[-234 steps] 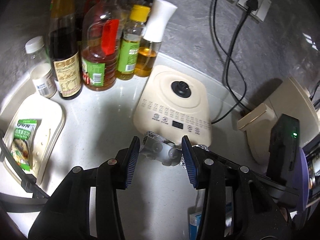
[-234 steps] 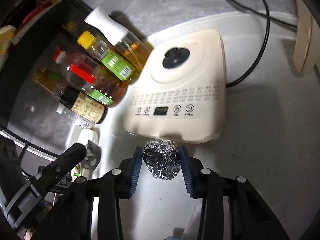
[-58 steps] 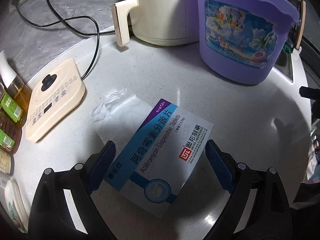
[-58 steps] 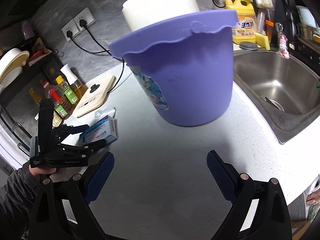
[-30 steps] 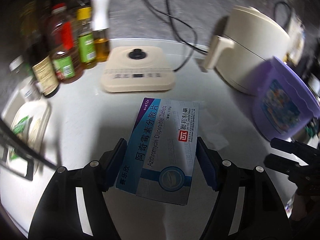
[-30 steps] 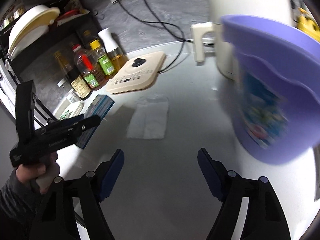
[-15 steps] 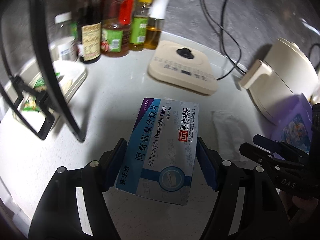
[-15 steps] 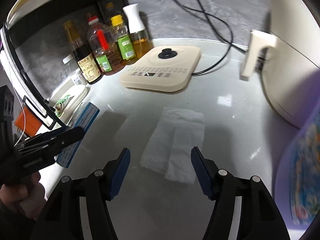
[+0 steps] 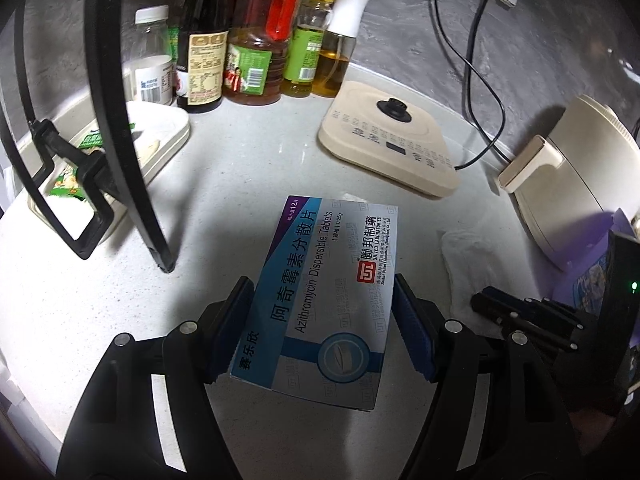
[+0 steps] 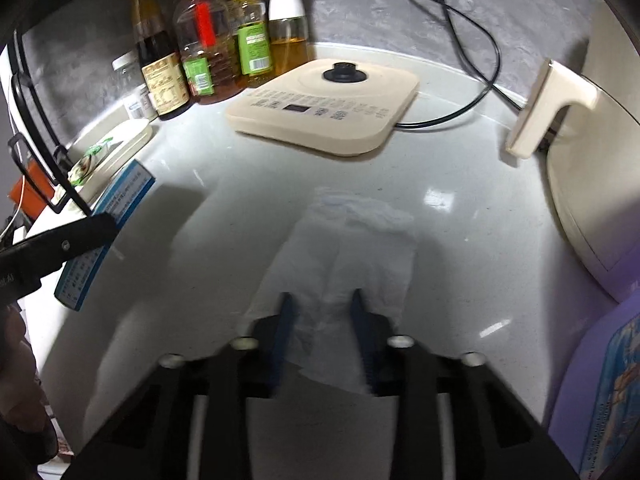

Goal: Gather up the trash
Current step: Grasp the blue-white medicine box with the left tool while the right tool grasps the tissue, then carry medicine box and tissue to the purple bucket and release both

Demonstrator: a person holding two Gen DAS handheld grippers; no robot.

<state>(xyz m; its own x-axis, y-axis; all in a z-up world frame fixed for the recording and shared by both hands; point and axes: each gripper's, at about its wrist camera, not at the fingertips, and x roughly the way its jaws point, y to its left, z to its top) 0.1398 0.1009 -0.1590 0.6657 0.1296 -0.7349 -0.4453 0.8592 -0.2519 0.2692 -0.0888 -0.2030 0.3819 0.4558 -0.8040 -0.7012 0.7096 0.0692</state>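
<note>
Between the right gripper's [image 10: 322, 320] blue pads lies the near end of a crumpled white tissue [image 10: 352, 252], flat on the pale worktop [image 10: 460, 216]. The jaws have just been closing, with the tissue between them; motion blur smears the pads, so I cannot say for sure that they have pinched the paper, though they look nearly together on its near edge.

Over on the other side, the left gripper [image 9: 324, 320] is clenched across a blue-and-white tablet box [image 9: 324, 300], pads flat against its two long edges, and the box is held clear of the worktop.

Taking the cream induction cooker [image 10: 328, 114] as the landmark: the tissue sits just in front of it, toward the camera; the tablet box hangs in front and to its left in the right wrist view; a row of oil and sauce bottles [image 10: 208, 56] stands behind its left corner against the grey wall; a cream appliance with a handle [image 10: 548, 116] is to its right; and the purple bucket [image 10: 600, 380] is farther right and nearer, only partly in view.

The step in hand, as I judge it, is picking up the tissue while the box waits in the left jaws. Next calls for a firm pinch, then a lift, and carrying both pieces over the bucket's rim before releasing.
</note>
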